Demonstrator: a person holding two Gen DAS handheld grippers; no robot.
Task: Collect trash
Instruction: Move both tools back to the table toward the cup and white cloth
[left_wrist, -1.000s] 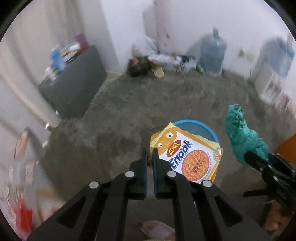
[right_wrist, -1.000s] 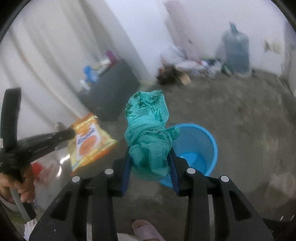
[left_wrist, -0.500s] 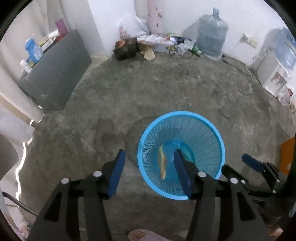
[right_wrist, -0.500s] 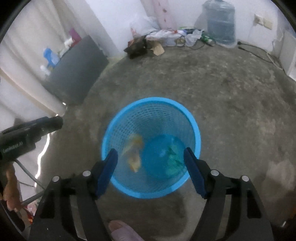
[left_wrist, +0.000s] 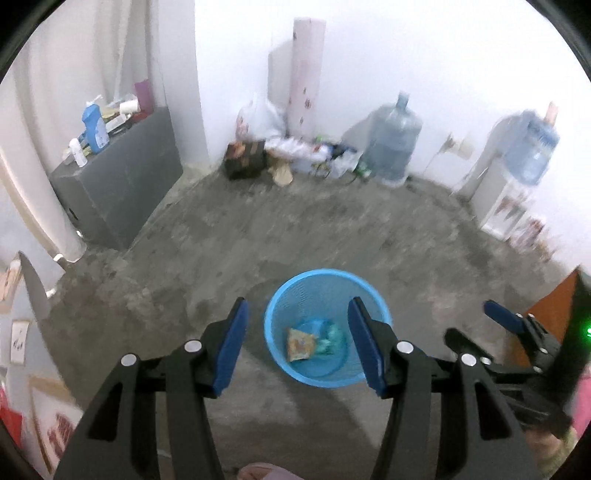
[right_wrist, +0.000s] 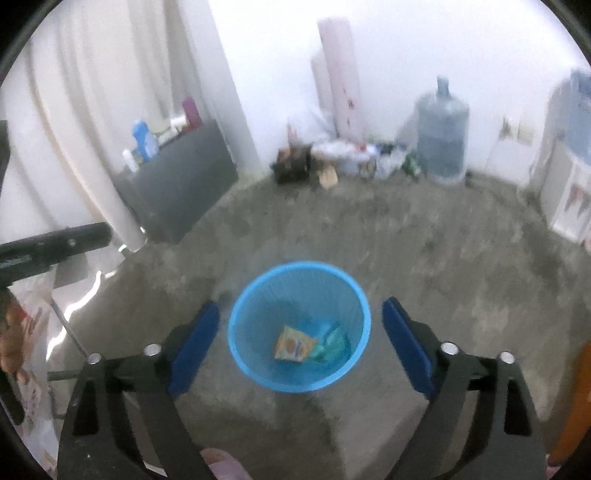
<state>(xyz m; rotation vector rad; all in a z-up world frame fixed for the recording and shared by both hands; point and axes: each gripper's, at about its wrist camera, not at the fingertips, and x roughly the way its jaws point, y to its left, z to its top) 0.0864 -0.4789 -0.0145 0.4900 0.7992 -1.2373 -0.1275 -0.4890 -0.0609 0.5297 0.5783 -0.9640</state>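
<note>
Bare concrete floor, blue mesh basket (left_wrist: 327, 328) sitting on it with the noodle packet (left_wrist: 301, 344) and green plastic bag (right_wrist: 330, 345) lying inside. Left gripper (left_wrist: 297, 347) gaped empty; right gripper (right_wrist: 301, 347) had just spread wide, empty too. Light, crinkly stuff; pinch an edge.

— Counted on the floor: one blue basket (right_wrist: 236, 332), holding one orange snack packet (right_wrist: 293, 345) and one green bag (right_wrist: 330, 347).

— Tallied further: two water jugs (left_wrist: 393, 147), one grey cabinet (left_wrist: 122, 192), two grippers.
</note>
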